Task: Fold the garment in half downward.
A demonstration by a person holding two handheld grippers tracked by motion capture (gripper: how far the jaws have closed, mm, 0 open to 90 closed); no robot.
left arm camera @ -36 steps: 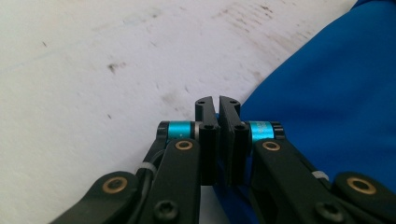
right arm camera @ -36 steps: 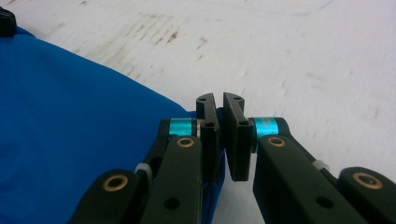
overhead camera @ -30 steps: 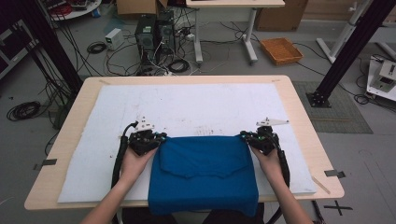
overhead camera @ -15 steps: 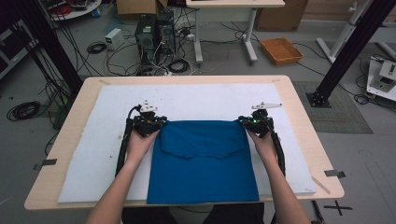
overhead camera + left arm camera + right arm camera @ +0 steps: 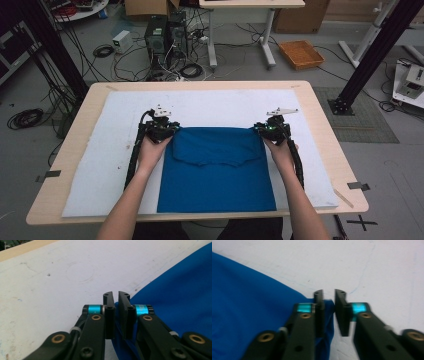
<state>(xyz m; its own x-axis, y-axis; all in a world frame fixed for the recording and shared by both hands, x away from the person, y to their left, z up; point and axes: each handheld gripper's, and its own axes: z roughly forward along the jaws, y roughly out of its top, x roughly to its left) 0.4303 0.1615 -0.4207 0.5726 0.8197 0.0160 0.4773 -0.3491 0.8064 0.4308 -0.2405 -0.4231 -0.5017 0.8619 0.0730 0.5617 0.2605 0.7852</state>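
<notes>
While both hands sit at the far corners of the cloth, the left gripper [image 5: 116,296] has its two black jaws a narrow gap apart, just been opening; the blue fabric edge lies under and between them, but the pads don't look pressed on it. Right gripper [image 5: 329,293] likewise: its jaws have just been opening, with a slightly wider gap, and the cloth corner bunches against the left-hand jaw in the right gripper view, loose, not pinched. Cyan bands show on both grippers' finger links.

High view: left gripper [image 5: 161,127] at the cloth's far left corner, right gripper [image 5: 272,127] at the far right corner, each held by a hand, with the person's forearms coming in from the bottom edge. Black cables trail back along both forearms.

Blue rectangular folded fabric cloth [image 5: 217,170] lies flat in the middle of the white sheet-like table mat [image 5: 100,150], a folded flap with a wavy lower edge across its far part. Near edge of the cloth is close to the mat's near edge. Mat covers most of the light wooden tabletop [image 5: 75,145].

Beyond the table: floor with tangled black cables, a dark computer tower [image 5: 156,32], an orange tray [image 5: 301,54].
</notes>
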